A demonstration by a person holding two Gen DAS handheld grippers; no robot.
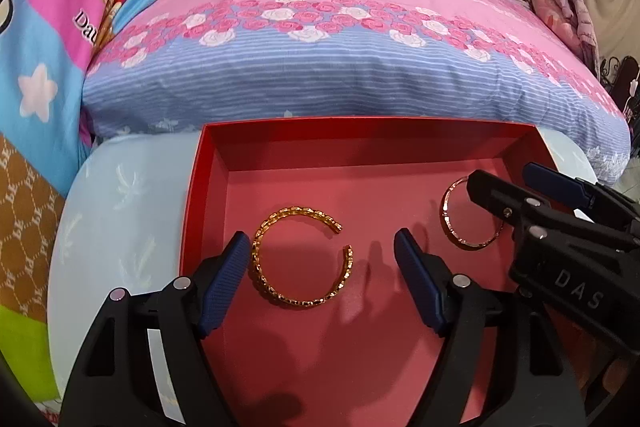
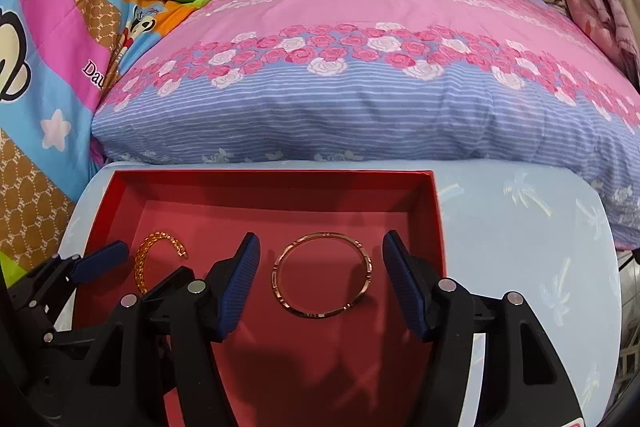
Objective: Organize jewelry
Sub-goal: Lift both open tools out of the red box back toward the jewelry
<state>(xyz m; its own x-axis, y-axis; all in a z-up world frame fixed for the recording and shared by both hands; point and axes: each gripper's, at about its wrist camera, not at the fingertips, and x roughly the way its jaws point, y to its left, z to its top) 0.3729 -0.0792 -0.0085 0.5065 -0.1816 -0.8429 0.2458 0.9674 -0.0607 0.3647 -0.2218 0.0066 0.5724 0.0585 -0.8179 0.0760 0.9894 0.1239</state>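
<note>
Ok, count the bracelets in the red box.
2. The open gold cuff lies on the box's left side, between the left gripper's fingers. The closed rose-gold bangle lies on the right side, between the right gripper's fingers. The box's near end is hidden.

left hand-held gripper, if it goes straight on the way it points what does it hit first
Probably the open gold cuff bracelet lying between the left hand-held gripper pads, or the red box floor beneath it; depth is unclear.
</note>
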